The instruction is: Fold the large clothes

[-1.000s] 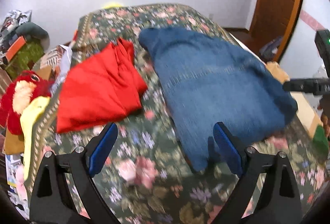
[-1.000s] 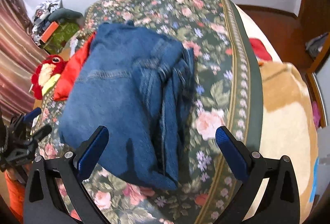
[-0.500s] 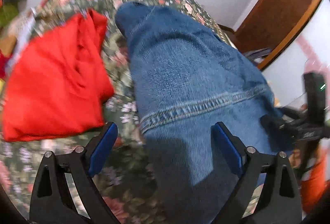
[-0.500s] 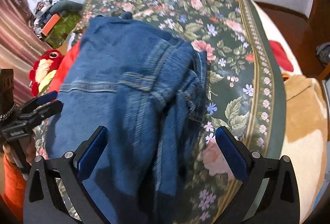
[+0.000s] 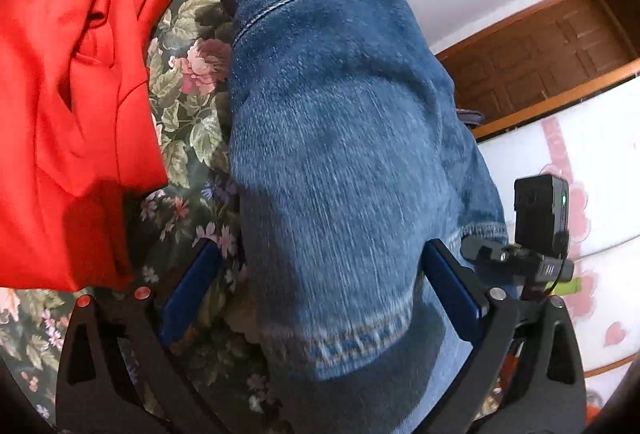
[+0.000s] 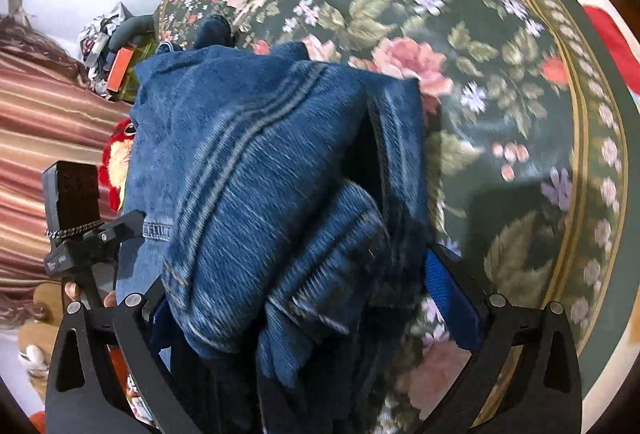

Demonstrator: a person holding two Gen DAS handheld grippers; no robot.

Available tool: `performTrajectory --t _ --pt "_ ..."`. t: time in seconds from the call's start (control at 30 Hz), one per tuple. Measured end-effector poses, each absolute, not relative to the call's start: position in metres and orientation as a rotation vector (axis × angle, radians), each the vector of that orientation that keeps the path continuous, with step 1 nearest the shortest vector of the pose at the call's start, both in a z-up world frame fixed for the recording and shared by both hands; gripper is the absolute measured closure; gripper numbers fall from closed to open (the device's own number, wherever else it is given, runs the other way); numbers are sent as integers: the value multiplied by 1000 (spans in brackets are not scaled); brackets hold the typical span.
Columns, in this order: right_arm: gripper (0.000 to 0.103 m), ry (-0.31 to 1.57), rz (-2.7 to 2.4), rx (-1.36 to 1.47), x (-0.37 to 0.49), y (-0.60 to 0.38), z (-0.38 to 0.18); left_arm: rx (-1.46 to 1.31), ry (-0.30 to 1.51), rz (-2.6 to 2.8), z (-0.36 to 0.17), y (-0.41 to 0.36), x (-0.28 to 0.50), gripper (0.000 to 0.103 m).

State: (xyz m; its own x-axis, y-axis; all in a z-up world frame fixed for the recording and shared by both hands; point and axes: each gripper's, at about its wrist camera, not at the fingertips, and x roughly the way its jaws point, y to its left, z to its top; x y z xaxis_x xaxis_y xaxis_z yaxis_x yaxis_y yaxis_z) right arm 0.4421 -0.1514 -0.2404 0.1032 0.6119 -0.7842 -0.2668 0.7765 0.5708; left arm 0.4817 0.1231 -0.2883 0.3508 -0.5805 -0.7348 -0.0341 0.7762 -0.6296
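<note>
Denim fills the left wrist view: the blue jeans [image 5: 344, 154] lie folded on the bed [image 5: 188, 122], stretching away from the left gripper [image 5: 320, 294]. Its blue fingers [image 5: 188, 294] stand wide and are opening further, one on the flowered bedspread to the left of the near hem, the other against the cloth on the right side, so the hem sits between them without being pinched. A red garment [image 5: 68, 106] lies left of the left finger, apart from the jeans. To the right, beyond the right finger, the other gripper's black body shows.

From the right wrist view the jeans [image 6: 256, 170] bunch up thick between the fingers of the right gripper [image 6: 304, 298]. The right finger [image 6: 452, 302] shows clear of the cloth; the left one is mostly hidden under the fabric. The fingers look wide and nothing seems clamped. Bare bedspread [image 6: 500, 82] lies to the right of the right finger.

I judge this cloth heavy, stiff for a garment, rough rather than slippery, and not fragile. It should keep a crease but sag under its own weight if lifted from one point. Taking the thick stitched hem or waistband, one corner per gripper, looks soundest, biting through all layers so none slides out.
</note>
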Motion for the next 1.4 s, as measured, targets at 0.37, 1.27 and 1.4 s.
performTrajectory --t 0.37,1.27,1.4 --pt "41 1261 687 307 438 -142 -224 -565 1146 -392 -265 108 486 35" --pt "62 911 824 127 368 -28 -71 -541 790 -323 -95 209 360 56" --pt "62 885 868 134 372 5 -66 -552 748 -281 -85 246 354 56"
